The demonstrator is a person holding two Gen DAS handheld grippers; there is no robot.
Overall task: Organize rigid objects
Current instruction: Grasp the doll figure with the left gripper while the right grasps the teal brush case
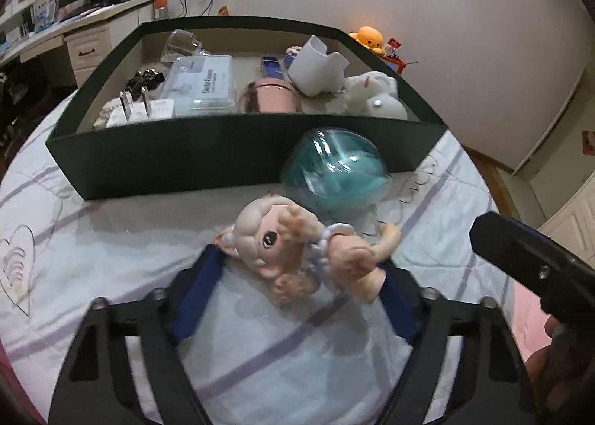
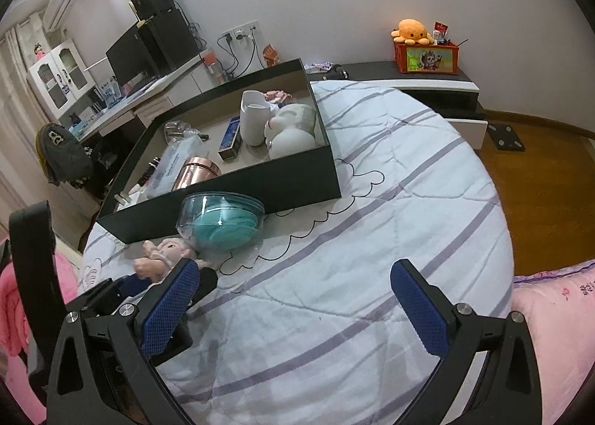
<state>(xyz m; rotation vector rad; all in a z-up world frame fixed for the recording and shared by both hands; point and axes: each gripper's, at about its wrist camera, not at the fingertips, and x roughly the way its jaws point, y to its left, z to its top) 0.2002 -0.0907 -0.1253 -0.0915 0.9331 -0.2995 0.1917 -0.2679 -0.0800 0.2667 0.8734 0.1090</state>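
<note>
In the left wrist view, the left gripper (image 1: 301, 276) fills the lower half of the frame, its blue-padded fingers (image 1: 202, 291) standing on either side of a small pink doll figure (image 1: 297, 257). The doll lies on its side on the bed (image 1: 111, 239), a white quilt with lilac stripes. Its head is close to the left pad and its legs reach the right pad, but whether the pads actually press on it cannot be told; the fingers are set fairly wide, about as far apart as the doll is long.

Just above the doll, at the frame's centre, sits a clear plastic dome with a teal item inside (image 1: 334, 172), leaning against the near wall of a dark green box (image 1: 186, 160). The box occupies the upper middle and holds a clear plastic case (image 1: 202, 86), a pink cup lying on its side (image 1: 271, 97), a white holder (image 1: 316, 67), a white plush toy (image 1: 375, 93), and a white plug (image 1: 137, 108) at its left end.

In the right wrist view, the right gripper (image 2: 297, 317) hovers over bare quilt in the lower part of the frame, its fingers (image 2: 420, 309) wide apart and empty. The doll shows at the lower left, with the dome and box above it. An orange plush (image 2: 411, 30) sits on a red crate (image 2: 427, 58) at the upper right.
</note>
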